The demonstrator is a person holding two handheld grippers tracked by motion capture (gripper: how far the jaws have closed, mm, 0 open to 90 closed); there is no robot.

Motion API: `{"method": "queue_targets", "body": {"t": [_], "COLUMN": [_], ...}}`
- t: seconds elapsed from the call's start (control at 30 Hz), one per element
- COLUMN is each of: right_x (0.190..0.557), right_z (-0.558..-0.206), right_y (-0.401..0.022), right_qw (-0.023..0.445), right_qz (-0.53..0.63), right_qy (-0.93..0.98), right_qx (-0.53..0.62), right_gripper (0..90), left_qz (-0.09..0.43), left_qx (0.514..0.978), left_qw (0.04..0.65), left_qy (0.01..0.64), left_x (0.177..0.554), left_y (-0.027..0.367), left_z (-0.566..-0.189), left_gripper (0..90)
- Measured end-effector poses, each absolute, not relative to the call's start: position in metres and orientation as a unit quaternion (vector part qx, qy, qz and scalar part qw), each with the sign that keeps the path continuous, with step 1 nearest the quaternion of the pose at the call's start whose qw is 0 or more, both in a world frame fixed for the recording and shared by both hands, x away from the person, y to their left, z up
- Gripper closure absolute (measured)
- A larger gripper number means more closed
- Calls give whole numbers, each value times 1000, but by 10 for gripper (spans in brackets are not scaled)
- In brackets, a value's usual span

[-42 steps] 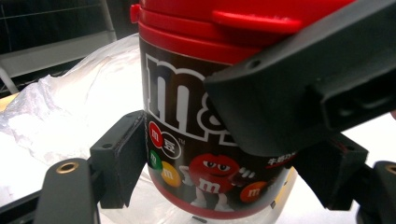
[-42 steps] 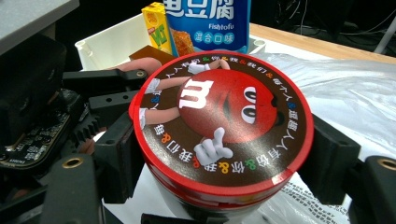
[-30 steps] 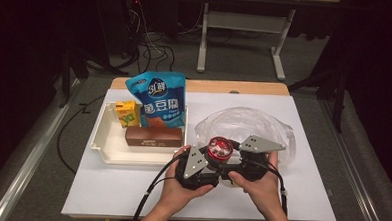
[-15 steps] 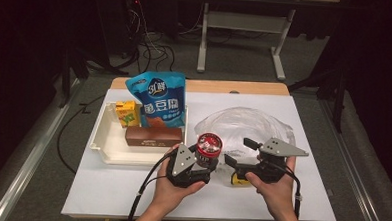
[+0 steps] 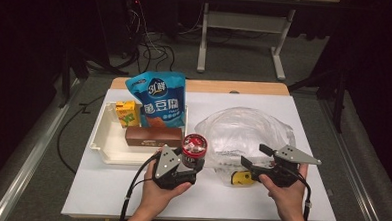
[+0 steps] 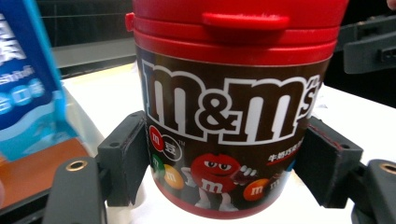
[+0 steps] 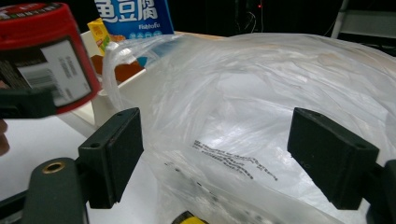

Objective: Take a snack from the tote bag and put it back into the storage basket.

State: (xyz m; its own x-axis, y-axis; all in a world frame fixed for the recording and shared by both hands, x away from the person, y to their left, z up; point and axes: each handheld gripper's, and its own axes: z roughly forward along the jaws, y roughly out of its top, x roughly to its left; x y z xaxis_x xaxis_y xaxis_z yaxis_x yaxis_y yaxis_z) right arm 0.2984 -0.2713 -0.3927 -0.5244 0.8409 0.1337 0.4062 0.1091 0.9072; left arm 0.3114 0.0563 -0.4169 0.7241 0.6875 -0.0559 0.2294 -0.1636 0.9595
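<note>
Both of my hands have moved apart since one second ago: at that time they were close together in front of the tray, now my left gripper (image 5: 190, 163) is near the tray corner and my right gripper (image 5: 256, 158) has gone toward the right and a little lower, to the edge of the clear crumpled plastic bag (image 5: 243, 130). The round brown candy jar with the red lid (image 5: 194, 146) travelled with the left gripper. I judge this means that I hold the jar ready and go with the other hand to open the bag for it.

My left jaws are closed on the jar, one pad on each side of its lower part, and the jar is lifted a little over the white table (image 5: 130, 192). My right jaws stand wide, with the bag between them but not pressed.

From the left gripper view I can read the jar's label (image 6: 229, 112) and see the grip. From the right gripper view I see the printed text on the bag (image 7: 233, 158). From above I see the white tray (image 5: 102, 141) holding the blue snack pouch (image 5: 158, 101), the small yellow carton (image 5: 126, 112) and the long brown box (image 5: 154, 136).
</note>
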Motion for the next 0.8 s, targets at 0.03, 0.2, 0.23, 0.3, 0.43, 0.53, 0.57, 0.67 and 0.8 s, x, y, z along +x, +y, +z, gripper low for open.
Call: {"method": "queue_targets", "body": {"t": [0.03, 0.2, 0.23, 0.3, 0.43, 0.53, 0.57, 0.67, 0.8], "right_x": [298, 294, 293, 291, 286, 284, 283, 281, 281], "right_z": [-394, -395, -395, -396, -400, -405, -407, -411, -411], "right_y": [-273, -280, -282, -285, -296, -304, -307, -314, -320], "right_qw": [216, 218, 220, 224, 232, 232, 230, 227, 228], "right_qz": [504, 503, 502, 501, 499, 493, 494, 495, 502], "right_qy": [712, 708, 709, 710, 709, 710, 708, 704, 693], "right_qx": [439, 445, 443, 441, 442, 446, 449, 457, 464], "right_gripper": [192, 165, 161, 156, 147, 136, 136, 133, 133], "left_qz": [204, 211, 213, 218, 224, 232, 235, 241, 252], "left_qx": [733, 723, 722, 721, 717, 713, 712, 705, 696], "left_qw": [569, 570, 569, 566, 564, 561, 559, 559, 553], "left_qy": [313, 328, 331, 336, 343, 350, 354, 365, 383], "left_x": [311, 313, 313, 314, 315, 316, 317, 320, 324], "left_y": [60, 78, 81, 87, 97, 107, 112, 123, 134], "left_z": [-417, -418, -419, -420, -421, -421, -421, -422, -428], "left_gripper": [268, 268, 268, 268, 268, 268, 268, 268, 267]}}
